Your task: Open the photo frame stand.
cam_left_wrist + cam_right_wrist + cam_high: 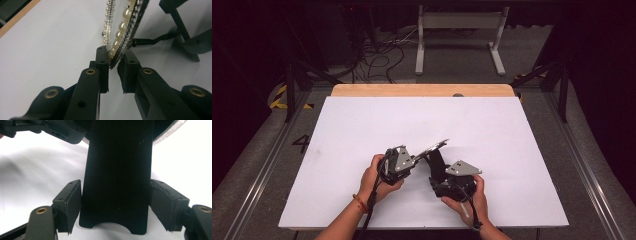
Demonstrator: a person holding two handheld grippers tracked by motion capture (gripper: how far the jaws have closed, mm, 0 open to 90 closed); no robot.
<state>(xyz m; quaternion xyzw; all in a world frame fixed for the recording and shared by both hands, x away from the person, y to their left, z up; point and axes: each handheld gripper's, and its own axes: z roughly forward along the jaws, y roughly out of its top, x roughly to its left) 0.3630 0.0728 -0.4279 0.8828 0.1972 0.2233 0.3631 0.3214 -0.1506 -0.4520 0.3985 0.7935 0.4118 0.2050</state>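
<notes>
The left gripper pinches the pearl-trimmed rim of a small mirror, tilted just above it. The right gripper clamps the mirror's black stand between its pads. The mirror is probably rigid and breakable, so hold the edges. No writing is readable.

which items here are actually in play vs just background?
In play:
- round pearl-and-bead-rimmed mirror, rim pinched by the left gripper
- its black flat prop stand, clamped between the right gripper's pads
- white table sheet under both

Background:
- white metal frame on the floor beyond the table
- tangle of black cables
</notes>
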